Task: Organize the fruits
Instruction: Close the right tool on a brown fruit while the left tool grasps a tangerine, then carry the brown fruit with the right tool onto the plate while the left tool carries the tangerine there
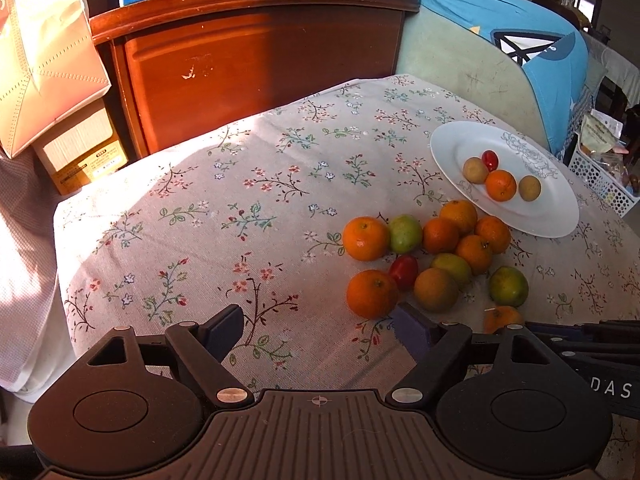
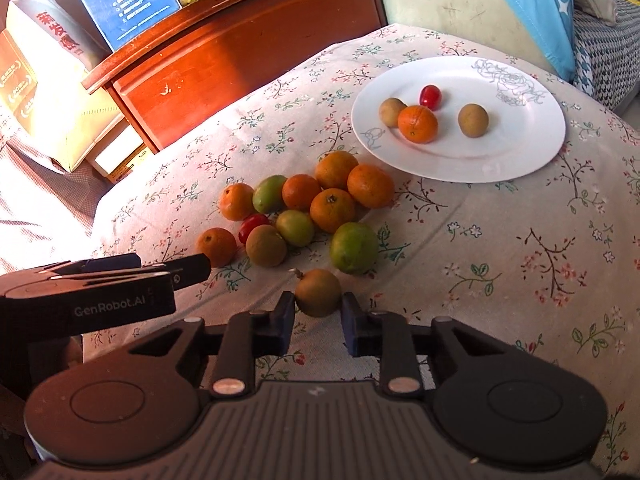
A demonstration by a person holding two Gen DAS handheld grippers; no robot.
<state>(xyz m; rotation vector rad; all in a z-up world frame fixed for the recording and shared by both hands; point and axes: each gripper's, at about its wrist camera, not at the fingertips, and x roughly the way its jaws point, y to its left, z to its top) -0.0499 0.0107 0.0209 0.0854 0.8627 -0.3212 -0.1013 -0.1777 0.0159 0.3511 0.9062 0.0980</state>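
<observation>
Fruits lie in a loose heap [image 2: 304,208] on the floral tablecloth [image 2: 500,240] of the table, just beside the near rim of a white plate [image 2: 520,148]. The heap holds mostly tangerines, with a few green fruits, one brown one and a small red tomato [image 2: 253,225] among them. On the plate sit one tangerine [image 2: 417,124], touching a brown fruit [image 2: 392,112] at its left, a red tomato [image 2: 430,96] just behind it, and a second brown fruit [image 2: 473,120] apart to the right.

The right tongs [image 2: 319,312] stand low over the cloth with a brown stemmed fruit [image 2: 318,292] between their pads; the pads are close against its sides, though a firm clamp cannot be told. A large green fruit [image 2: 354,247] lies just beyond it.

The left tongs [image 1: 320,334] are wide apart and hold nothing, hovering over the cloth, the right-hand pad near a tangerine [image 1: 371,294] at the heap's near edge. A wooden cabinet [image 1: 256,60] stands behind the table.
</observation>
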